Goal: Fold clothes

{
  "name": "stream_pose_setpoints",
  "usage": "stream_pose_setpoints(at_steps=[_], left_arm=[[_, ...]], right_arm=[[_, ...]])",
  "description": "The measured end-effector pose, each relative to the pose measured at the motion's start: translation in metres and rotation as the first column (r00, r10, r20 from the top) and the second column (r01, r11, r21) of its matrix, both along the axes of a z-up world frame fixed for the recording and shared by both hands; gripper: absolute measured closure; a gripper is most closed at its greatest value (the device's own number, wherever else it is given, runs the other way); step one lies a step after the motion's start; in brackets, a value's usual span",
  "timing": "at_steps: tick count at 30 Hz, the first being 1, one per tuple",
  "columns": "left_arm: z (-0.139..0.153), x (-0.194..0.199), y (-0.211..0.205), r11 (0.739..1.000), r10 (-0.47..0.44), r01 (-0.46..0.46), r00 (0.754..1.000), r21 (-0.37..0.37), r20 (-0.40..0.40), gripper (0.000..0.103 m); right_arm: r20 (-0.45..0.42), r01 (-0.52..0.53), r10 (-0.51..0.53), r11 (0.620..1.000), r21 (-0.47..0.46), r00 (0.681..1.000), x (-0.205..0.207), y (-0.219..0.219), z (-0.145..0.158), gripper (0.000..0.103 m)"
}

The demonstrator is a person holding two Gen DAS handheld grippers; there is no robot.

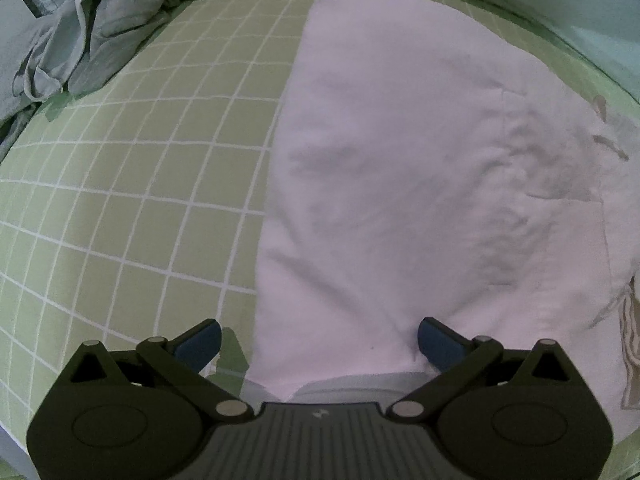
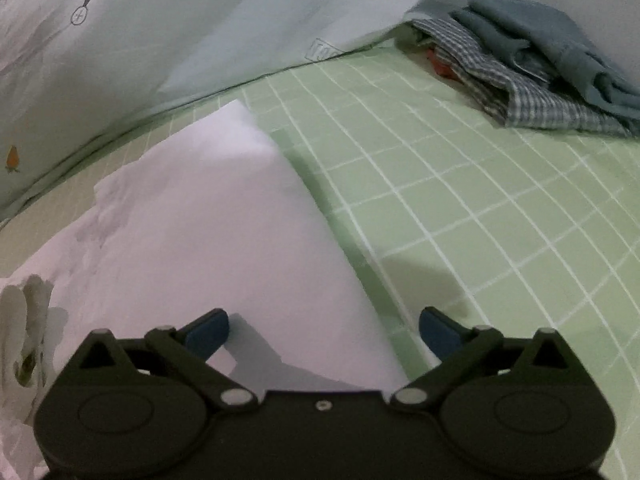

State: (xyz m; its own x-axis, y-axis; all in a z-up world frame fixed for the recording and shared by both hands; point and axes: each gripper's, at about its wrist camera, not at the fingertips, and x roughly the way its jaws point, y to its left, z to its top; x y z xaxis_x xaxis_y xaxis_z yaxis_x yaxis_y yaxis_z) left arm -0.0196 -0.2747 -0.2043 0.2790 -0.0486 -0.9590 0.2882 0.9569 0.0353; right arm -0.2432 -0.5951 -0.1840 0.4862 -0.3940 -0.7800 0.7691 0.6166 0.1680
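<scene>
both grippers' fingers [image 1: 200,344] spread, white garment [image 1: 420,180] between.

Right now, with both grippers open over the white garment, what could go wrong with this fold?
1. The white garment is wrinkled on one side, with a bunched edge; folding again could lock creases in.
2. Both the left gripper and the right gripper stand open with nothing held, so the fold may relax or slide on the green checked sheet.
3. The folded pile lies close by; a wide sweep might disturb it.
</scene>
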Motion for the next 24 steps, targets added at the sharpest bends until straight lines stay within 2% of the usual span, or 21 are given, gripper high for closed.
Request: stream_pose_setpoints(at_steps=[1,3,5,6,8,9,10,13,16,18,22,24], left_arm=[[-0.001,0.001,0.001,1.0,0.005,-0.005,1.0,-0.003,-0.007,0.0],[-0.002,0.005,0.002,1.0,0.014,-0.014,1.0,-0.009,-0.023,0.0],[-0.003,0.007,0.002,1.0,0.015,-0.016,0.999,-0.013,-0.037,0.0],[-0.003,0.008,0.001,1.0,0.014,-0.015,0.999,-0.015,-0.042,0.0],[-0.003,0.009,0.002,1.0,0.01,-0.011,0.999,-0.019,-0.05,0.0],[-0.003,0.01,0.002,1.0,0.007,-0.008,0.999,-0.018,-0.051,0.0],[-0.003,0.01,0.002,1.0,0.004,-0.005,0.999,-0.017,-0.052,0.0],[-0.003,0.01,0.002,1.0,0.004,-0.005,0.999,-0.016,-0.053,0.0],[-0.003,0.012,0.002,1.0,0.007,-0.008,0.998,-0.016,-0.056,0.0],[-0.001,0.014,0.002,1.0,0.005,-0.006,0.998,-0.016,-0.056,0.0],[0.014,0.009,0.007,0.999,-0.015,0.015,1.0,-0.034,-0.008,0.0],[0.026,0.007,0.018,0.997,-0.013,0.015,1.0,-0.077,0.026,0.0]], right_arm=[[0.001,-0.018,0.018,1.0,0.005,1.0,0.002,-0.001,0.001,0.001],[-0.013,-0.065,0.065,0.998,-0.005,0.998,0.009,0.003,0.003,0.012],[-0.036,-0.105,0.104,0.994,-0.027,0.994,0.016,0.009,0.007,0.033],[-0.04,-0.108,0.106,0.994,-0.031,0.994,0.015,0.01,0.009,0.038],[-0.004,-0.088,0.088,0.996,-0.007,0.996,0.007,0.007,0.015,0.069],[0.026,-0.072,0.071,0.997,0.015,0.997,0.002,0.004,0.019,0.078],[0.055,-0.06,0.058,0.998,0.029,0.997,-0.002,0.002,0.024,0.09],[0.118,-0.073,0.075,0.997,-0.021,0.99,-0.006,0.014,0.05,0.093],[0.135,-0.123,0.137,0.987,-0.104,0.981,0.006,0.04,0.081,0.094],[0.189,-0.136,0.155,0.985,-0.11,0.97,0.014,0.057,0.101,0.094],[0.257,-0.228,0.254,0.966,-0.125,0.932,0.043,0.107,0.133,0.094],[0.27,-0.303,0.326,0.945,-0.126,0.906,0.064,0.138,0.139,0.094]])
